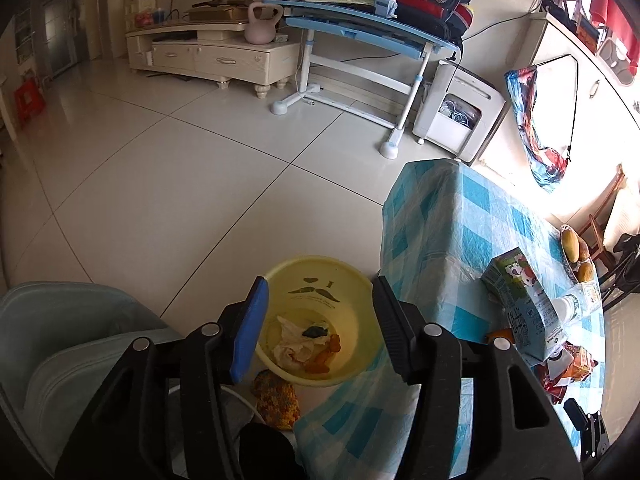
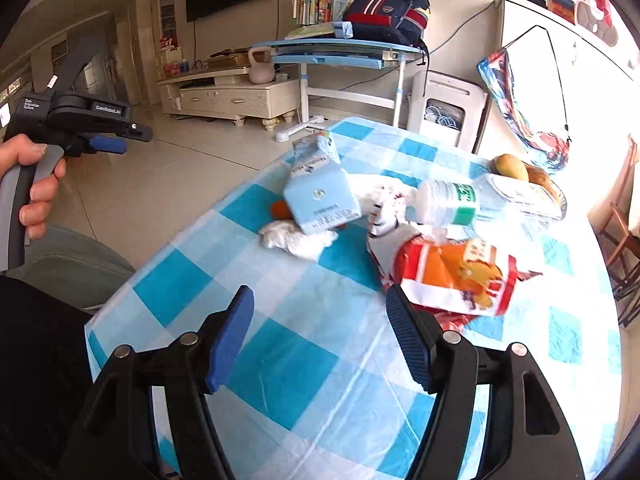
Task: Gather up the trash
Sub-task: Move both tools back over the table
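Note:
My left gripper (image 1: 320, 304) is open and empty, held above a yellow bin (image 1: 318, 312) on the floor beside the table; the bin holds crumpled tissue and orange peel. My right gripper (image 2: 320, 312) is open and empty, low over the blue checked tablecloth (image 2: 280, 360). Ahead of it lie a red and orange snack bag (image 2: 456, 276), a crumpled white tissue (image 2: 292, 240), a blue milk carton (image 2: 320, 196), a plastic bottle (image 2: 460, 200) on its side and an orange peel (image 2: 280, 209). The left gripper also shows in the right wrist view (image 2: 116, 140), off the table's left.
A plate of fruit (image 2: 520, 172) sits at the table's far edge. A grey-green chair (image 1: 68, 340) stands left of the bin. A blue desk (image 1: 360, 24), a white appliance (image 1: 460, 112) and a TV cabinet (image 1: 216, 56) line the far wall. Wooden chairs (image 2: 620, 232) stand at the right.

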A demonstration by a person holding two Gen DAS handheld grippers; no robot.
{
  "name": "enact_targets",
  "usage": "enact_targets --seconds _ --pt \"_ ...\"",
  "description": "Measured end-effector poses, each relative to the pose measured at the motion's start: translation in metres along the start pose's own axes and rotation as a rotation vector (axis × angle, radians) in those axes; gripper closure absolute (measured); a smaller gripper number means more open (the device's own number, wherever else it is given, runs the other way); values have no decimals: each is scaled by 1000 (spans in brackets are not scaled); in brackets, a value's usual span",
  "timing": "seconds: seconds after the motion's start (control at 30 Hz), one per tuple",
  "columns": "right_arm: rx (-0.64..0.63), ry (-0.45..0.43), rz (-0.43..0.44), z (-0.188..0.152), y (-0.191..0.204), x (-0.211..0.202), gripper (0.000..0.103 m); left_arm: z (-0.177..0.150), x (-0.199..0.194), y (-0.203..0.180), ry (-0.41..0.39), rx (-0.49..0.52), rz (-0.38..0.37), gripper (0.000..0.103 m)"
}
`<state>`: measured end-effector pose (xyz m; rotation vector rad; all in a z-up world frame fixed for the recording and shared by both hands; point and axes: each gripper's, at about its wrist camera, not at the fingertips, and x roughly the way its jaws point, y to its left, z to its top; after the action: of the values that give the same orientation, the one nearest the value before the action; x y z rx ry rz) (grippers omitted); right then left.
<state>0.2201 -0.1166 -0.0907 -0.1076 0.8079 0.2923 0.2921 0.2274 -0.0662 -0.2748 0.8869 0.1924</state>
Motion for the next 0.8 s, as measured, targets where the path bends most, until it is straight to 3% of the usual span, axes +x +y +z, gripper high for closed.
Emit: enact_targets --seconds 0.17,0.23,0.3,0.47,0.53,0.8 --pt "112 80 -84 -12 -46 13 36 -17 -22 -27 -27 63 -48 43" --pt "168 100 -53 -9 -56 18 31 -25 -30 -39 -36 113 -50 43" --pt "145 134 -72 -3 -56 24 25 -34 -39 -46 -48 133 -64 41" --pt "117 170 -100 12 -73 41 20 -58 -61 -54 -73 121 -115 34" --pt "121 206 -78 16 -86 52 7 -68 -69 -59 -84 127 -135 32" --pt "97 183 -70 24 -117 64 7 -104 -95 -80 -111 160 -210 19"
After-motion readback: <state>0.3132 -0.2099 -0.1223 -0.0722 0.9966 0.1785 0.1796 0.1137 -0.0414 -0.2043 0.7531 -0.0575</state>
